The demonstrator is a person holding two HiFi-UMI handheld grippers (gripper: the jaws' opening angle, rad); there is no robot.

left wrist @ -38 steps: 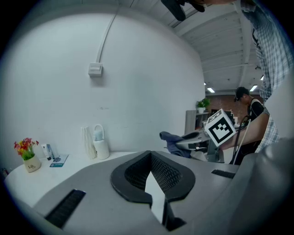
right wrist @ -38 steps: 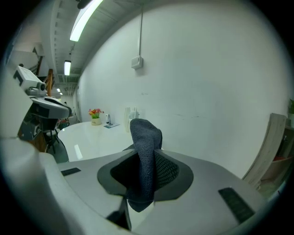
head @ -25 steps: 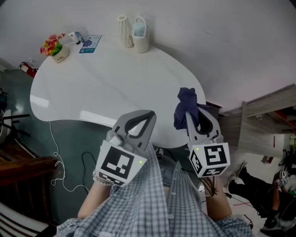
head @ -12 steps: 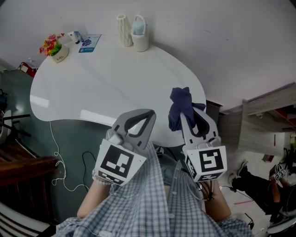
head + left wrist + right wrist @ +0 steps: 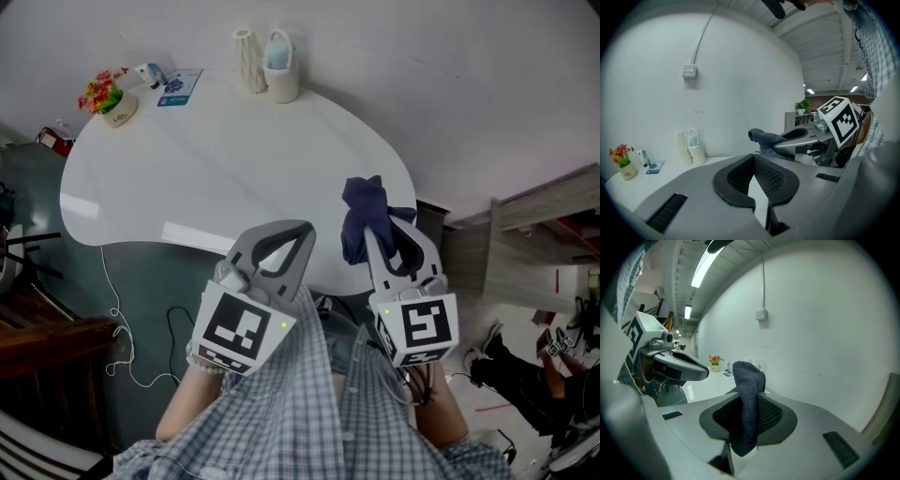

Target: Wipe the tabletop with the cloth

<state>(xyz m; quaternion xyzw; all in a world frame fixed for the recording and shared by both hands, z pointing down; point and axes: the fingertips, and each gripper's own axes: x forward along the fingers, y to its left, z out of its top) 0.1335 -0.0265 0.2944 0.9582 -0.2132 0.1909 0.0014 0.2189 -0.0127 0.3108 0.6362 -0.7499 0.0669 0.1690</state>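
A dark blue cloth (image 5: 366,211) hangs bunched from my right gripper (image 5: 373,231), which is shut on it just above the near right edge of the white tabletop (image 5: 216,169). In the right gripper view the cloth (image 5: 748,394) stands up between the closed jaws. My left gripper (image 5: 304,229) is shut with nothing in it and hovers at the table's near edge, left of the cloth. The left gripper view looks over its closed jaws to the cloth (image 5: 765,139) and the right gripper (image 5: 787,143) beside it.
At the table's far edge stand a white ribbed vase (image 5: 247,60) and a white handled holder (image 5: 282,77). A flower pot (image 5: 109,97), a small bottle (image 5: 150,73) and a card (image 5: 178,87) sit at the far left. A cable (image 5: 112,309) lies on the floor.
My right gripper with the cloth has moved a little left and nearer to me. The left gripper has stayed where it was.
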